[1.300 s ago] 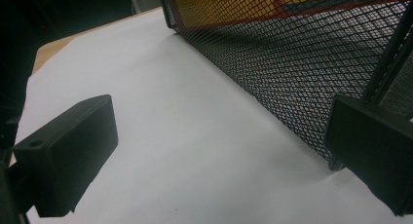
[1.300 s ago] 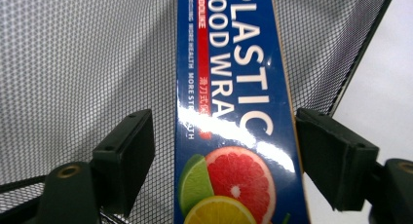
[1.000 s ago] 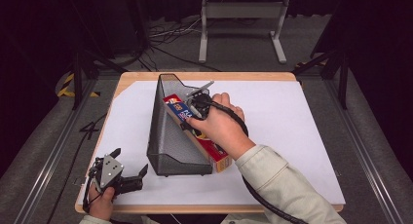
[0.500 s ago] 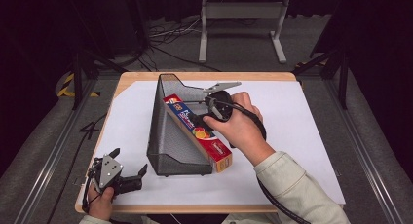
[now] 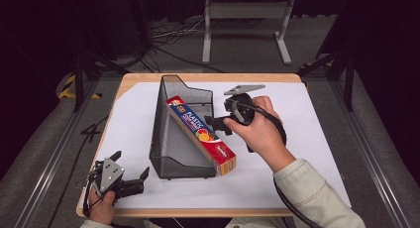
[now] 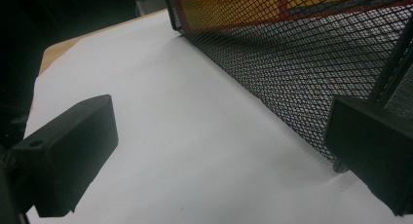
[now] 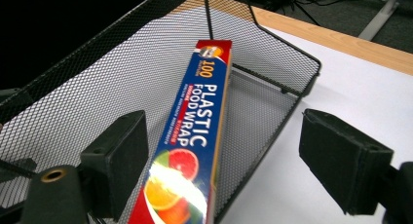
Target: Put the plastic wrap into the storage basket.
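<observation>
A black mesh holder (image 5: 171, 134) (image 7: 97, 73) (image 6: 302, 73) lies on its side on the white sheet. A long box of plastic food wrap (image 5: 198, 131) (image 7: 197, 121) rests slanted in it, its near end poking out over the sheet. My right gripper (image 5: 214, 125) (image 7: 224, 151) hovers just right of the box, pointing at it. It is open and its jaws have just been opening; nothing sits between them. My left gripper (image 5: 131, 163) (image 6: 224, 126) rests open at the table's front left corner, with the mesh wall close by one jaw.
The white sheet (image 5: 307, 134) covers most of the wooden table (image 5: 208, 78), with bare sheet to the right of the hand and left of the holder. On the floor behind stand a metal frame (image 5: 246, 20) and loose cables (image 5: 173, 37). Rails run along both sides.
My right hand has drawn back to the right and a little up, away from the box, which stays in the holder. The left gripper has not moved.
</observation>
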